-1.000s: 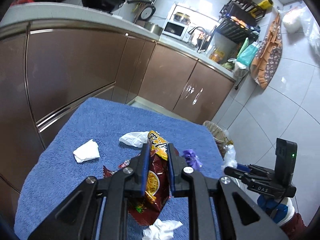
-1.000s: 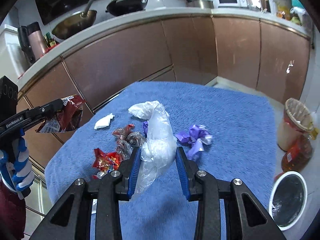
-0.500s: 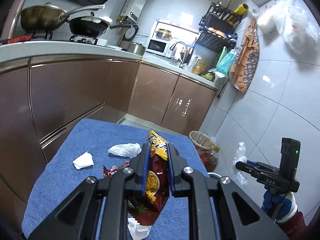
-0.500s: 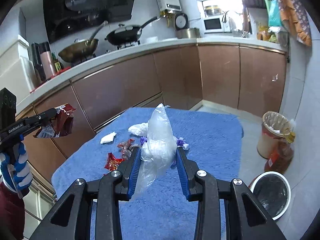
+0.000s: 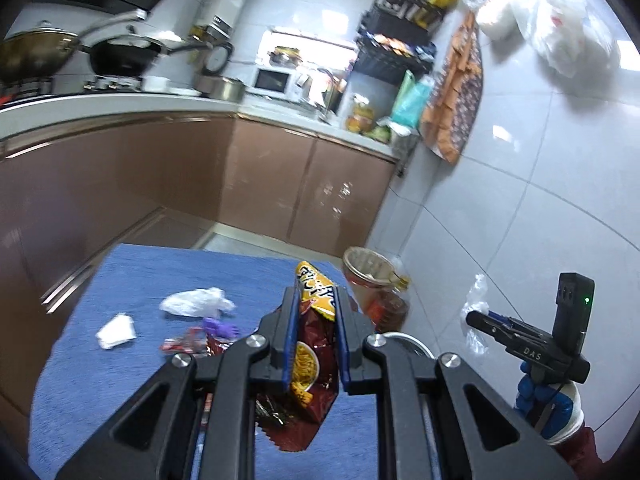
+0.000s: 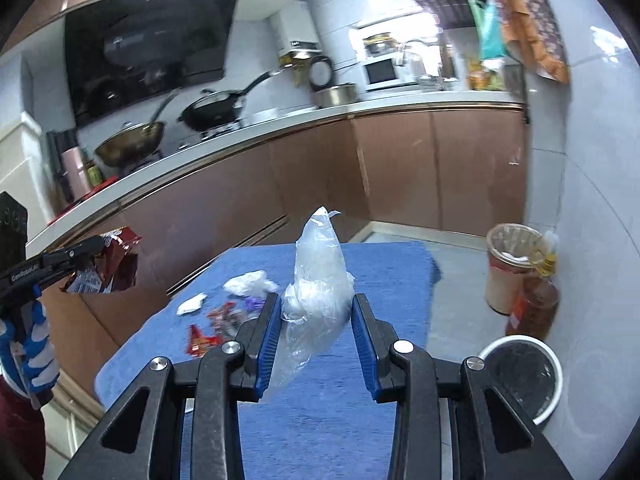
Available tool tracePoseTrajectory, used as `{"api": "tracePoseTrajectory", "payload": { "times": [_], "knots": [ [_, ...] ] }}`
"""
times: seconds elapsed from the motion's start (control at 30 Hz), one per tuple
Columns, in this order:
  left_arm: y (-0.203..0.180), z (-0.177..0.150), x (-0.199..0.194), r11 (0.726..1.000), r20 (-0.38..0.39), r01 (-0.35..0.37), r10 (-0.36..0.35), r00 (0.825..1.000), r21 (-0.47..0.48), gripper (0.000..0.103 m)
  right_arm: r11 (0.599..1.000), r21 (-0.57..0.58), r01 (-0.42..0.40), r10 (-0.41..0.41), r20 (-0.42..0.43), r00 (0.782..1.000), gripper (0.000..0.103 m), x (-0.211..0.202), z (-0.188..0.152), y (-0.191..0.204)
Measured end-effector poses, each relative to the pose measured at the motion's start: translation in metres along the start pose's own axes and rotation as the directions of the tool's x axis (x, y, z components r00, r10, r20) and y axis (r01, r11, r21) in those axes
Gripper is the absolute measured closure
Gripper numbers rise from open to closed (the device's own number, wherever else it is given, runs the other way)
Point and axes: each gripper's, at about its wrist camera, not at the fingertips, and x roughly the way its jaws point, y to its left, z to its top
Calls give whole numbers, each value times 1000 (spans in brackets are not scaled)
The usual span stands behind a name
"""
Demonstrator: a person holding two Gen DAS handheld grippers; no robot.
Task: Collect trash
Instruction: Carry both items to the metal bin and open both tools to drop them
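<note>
Left hand-held gripper [image 5: 316, 320] pinches a chip bag [image 5: 308, 364], right hand-held gripper [image 6: 316, 332] a clear plastic bag [image 6: 316, 280]; wrappers [image 6: 208, 330] remain on the bench [image 6: 384, 264], nothing yet in the white bin [image 6: 520, 376]

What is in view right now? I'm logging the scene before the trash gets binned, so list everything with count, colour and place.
snack bag: 1, dark red and yellow, clamped in the left gripper
plastic bag: 1, clear, clamped in the right gripper
crumpled plastic: 1, white, on the cloth
tissue: 1, white, on the cloth, near its left edge
purple scrap: 1, purple, on the cloth
red wrappers: a few, red, on the cloth
cloth: 1, blue, covering the table
white bin: 1, white rim, dark inside, floor right of the table
lined basket: 1, beige, floor by the cabinets
left gripper: 1, black with blue pads
right gripper: 1, black with blue pads
</note>
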Motion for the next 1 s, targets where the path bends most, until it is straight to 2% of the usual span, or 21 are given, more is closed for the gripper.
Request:
{"api": "tracePoseTrajectory", "payload": {
  "times": [0.17, 0.3, 0.5, 0.63, 0.73, 0.83, 1.0],
  "knots": [
    [-44, -1, 72, 995, -104, 84, -79, 991, 44, 87, 992, 67, 108, -109, 7, 994, 70, -3, -8, -47],
    [-87, -7, 144, 984, -205, 161, -142, 969, 80, 87, 968, 147, 205, -206, -13, 979, 70, 1, -19, -101],
    [-156, -28, 264, 960, -359, 264, -215, 908, 92, 87, 904, 243, 351, -343, -78, 936, 70, 13, -46, -177],
    [-197, -44, 345, 953, -448, 294, -232, 864, 74, 87, 853, 282, 439, -415, -143, 899, 70, 30, -66, -226],
    [-219, -56, 396, 952, -490, 301, -238, 839, 52, 87, 827, 286, 483, -449, -180, 875, 69, 43, -76, -249],
    [-232, -70, 436, 953, -526, 301, -244, 815, 23, 86, 810, 287, 511, -465, -215, 859, 68, 54, -83, -270],
    [-241, -92, 480, 952, -570, 306, -263, 778, -21, 84, 785, 295, 544, -485, -253, 837, 68, 69, -93, -296]
  ]
}}
